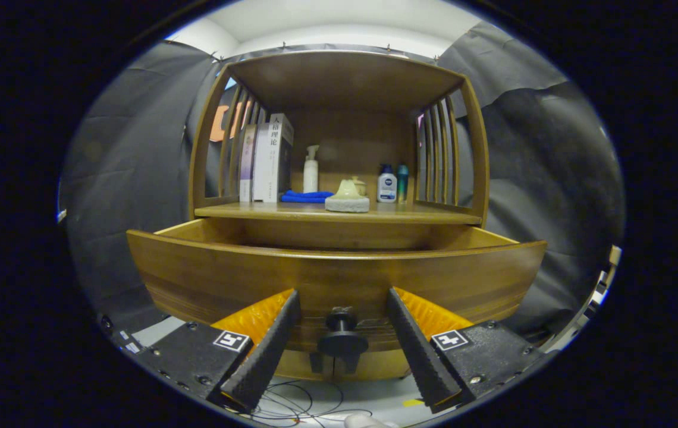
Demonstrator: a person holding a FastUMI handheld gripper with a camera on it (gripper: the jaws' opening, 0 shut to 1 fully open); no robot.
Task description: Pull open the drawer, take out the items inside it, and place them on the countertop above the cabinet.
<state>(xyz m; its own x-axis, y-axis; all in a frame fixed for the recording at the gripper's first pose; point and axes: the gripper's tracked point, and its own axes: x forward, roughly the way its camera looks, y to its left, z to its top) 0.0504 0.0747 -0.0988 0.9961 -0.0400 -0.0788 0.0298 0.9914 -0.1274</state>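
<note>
The wooden drawer (pixel 339 279) stands pulled out below the tabletop (pixel 339 213), its dark knob (pixel 342 333) between the 2 fingers of the tongs (pixel 342 297), which are spread wide and gripping nothing. The drawer's inside is hidden behind its front. Risk, as I judge it: reaching in blind, the tongs may clip the front panel or knock the ceramic piece (pixel 347 197) above.
</note>
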